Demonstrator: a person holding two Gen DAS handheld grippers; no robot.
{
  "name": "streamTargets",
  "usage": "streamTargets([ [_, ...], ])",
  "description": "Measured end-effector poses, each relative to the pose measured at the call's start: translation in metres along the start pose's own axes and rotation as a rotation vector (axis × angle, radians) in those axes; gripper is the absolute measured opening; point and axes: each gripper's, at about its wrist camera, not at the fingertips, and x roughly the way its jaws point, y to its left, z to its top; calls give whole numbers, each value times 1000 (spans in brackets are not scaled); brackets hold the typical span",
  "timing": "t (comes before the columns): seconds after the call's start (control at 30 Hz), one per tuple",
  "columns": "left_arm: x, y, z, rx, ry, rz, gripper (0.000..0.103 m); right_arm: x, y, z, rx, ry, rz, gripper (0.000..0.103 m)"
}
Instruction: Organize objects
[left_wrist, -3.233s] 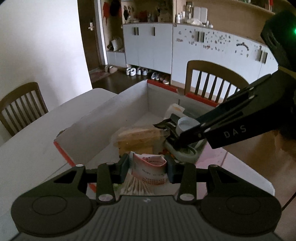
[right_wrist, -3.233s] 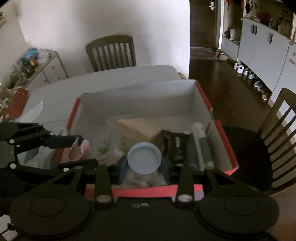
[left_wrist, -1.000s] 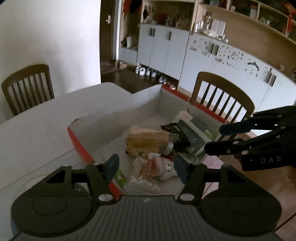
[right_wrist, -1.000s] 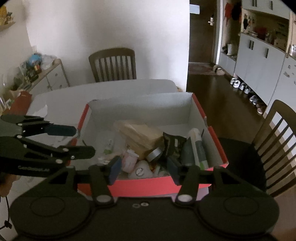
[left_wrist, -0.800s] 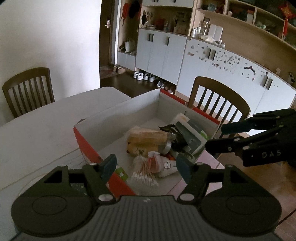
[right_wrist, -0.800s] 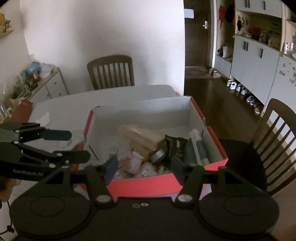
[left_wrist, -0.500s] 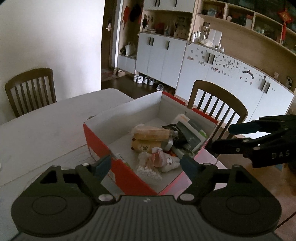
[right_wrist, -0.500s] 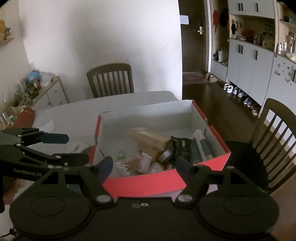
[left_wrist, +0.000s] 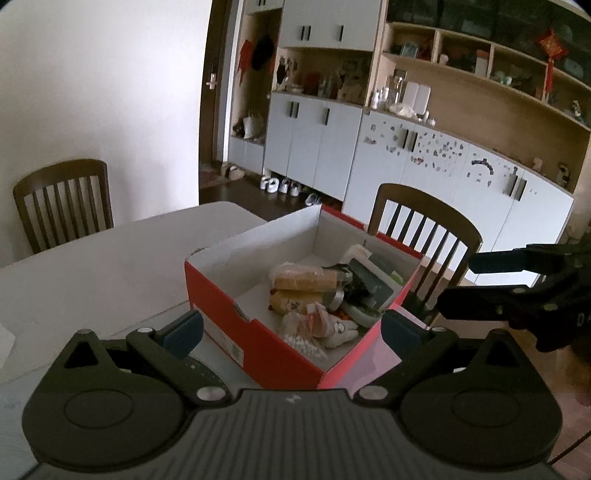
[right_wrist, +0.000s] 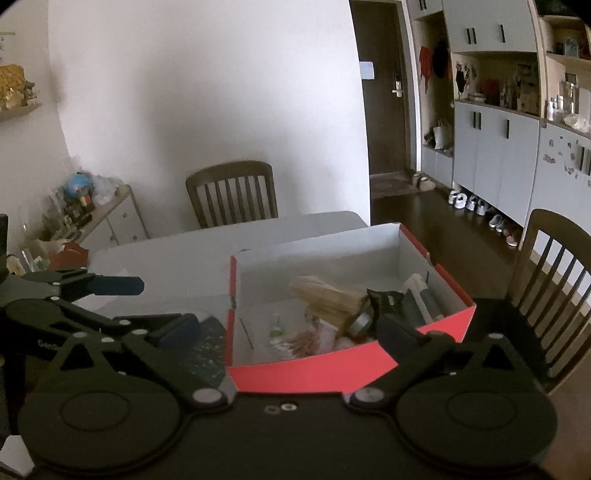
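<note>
A red cardboard box (left_wrist: 221, 299) with white inside walls stands on the white table (left_wrist: 92, 266); it also shows in the right wrist view (right_wrist: 351, 365). Inside lie a wrapped bread loaf (left_wrist: 303, 280), a bag of cotton swabs (left_wrist: 299, 332), a small white toy (left_wrist: 341, 328) and dark packets (left_wrist: 369, 284). My left gripper (left_wrist: 291, 332) is open and empty, held back above the box's near corner. My right gripper (right_wrist: 288, 332) is open and empty above the box's near wall; it shows at the right of the left wrist view (left_wrist: 480, 284).
A wooden chair (left_wrist: 424, 236) stands behind the box and another (right_wrist: 232, 195) at the table's far end. A dark round mat (right_wrist: 207, 350) lies left of the box. White cabinets (left_wrist: 406, 162) line the far wall. A cluttered sideboard (right_wrist: 92, 218) stands at the left.
Both grippers let go of their items into the box, opened wide and pulled up and back. The box now looks smaller and farther off in both views.
</note>
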Motion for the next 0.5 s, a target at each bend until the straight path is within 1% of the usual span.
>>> streamTargets([
  [0.27, -12, 1, -3, -11, -10, -14, 103, -7, 10, -7, 17, 2, -19, 103],
  [0.5, -16, -1, -8, -9, -17, -27, 103, -10, 10, -13, 45, 1, -31, 103],
])
